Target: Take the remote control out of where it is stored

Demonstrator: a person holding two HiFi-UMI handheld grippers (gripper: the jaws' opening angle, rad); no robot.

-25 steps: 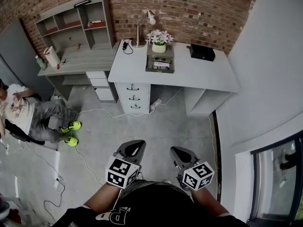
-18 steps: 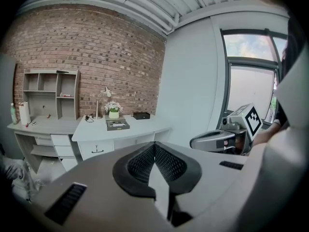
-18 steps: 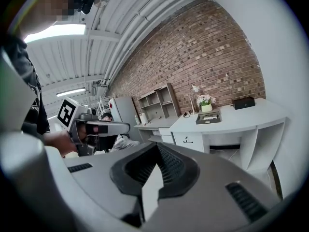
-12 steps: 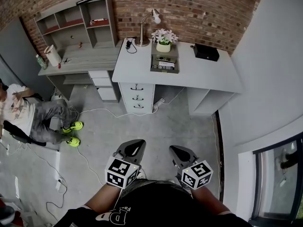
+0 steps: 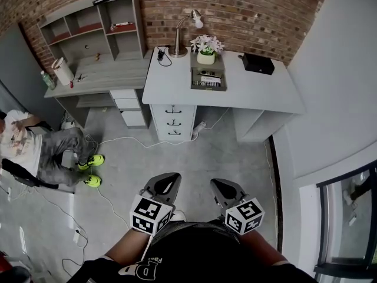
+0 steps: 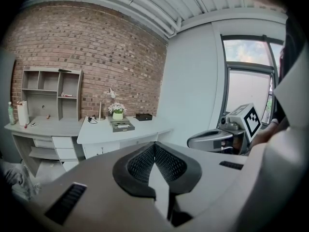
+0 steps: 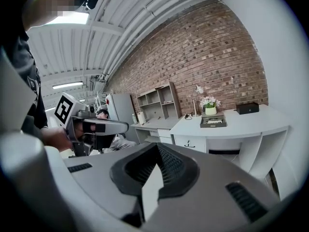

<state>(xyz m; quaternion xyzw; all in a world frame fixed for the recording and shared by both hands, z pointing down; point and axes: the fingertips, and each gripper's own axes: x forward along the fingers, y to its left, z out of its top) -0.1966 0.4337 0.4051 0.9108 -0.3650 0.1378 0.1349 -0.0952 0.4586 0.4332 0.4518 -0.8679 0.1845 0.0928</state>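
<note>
The left gripper (image 5: 169, 180) and right gripper (image 5: 219, 187) are held side by side over the grey floor (image 5: 200, 158), well apart from the white desk (image 5: 259, 94). The left gripper's jaws are closed together with nothing between them. The right gripper's jaws are also fully closed and empty. On the desk a grey tray (image 5: 208, 89) lies just in front of a flower pot (image 5: 206, 57), with a black box (image 5: 257, 64) to its right and 3 drawers (image 5: 171, 121) below. Small items lie in the tray, but the remote is too small to pick out
</note>
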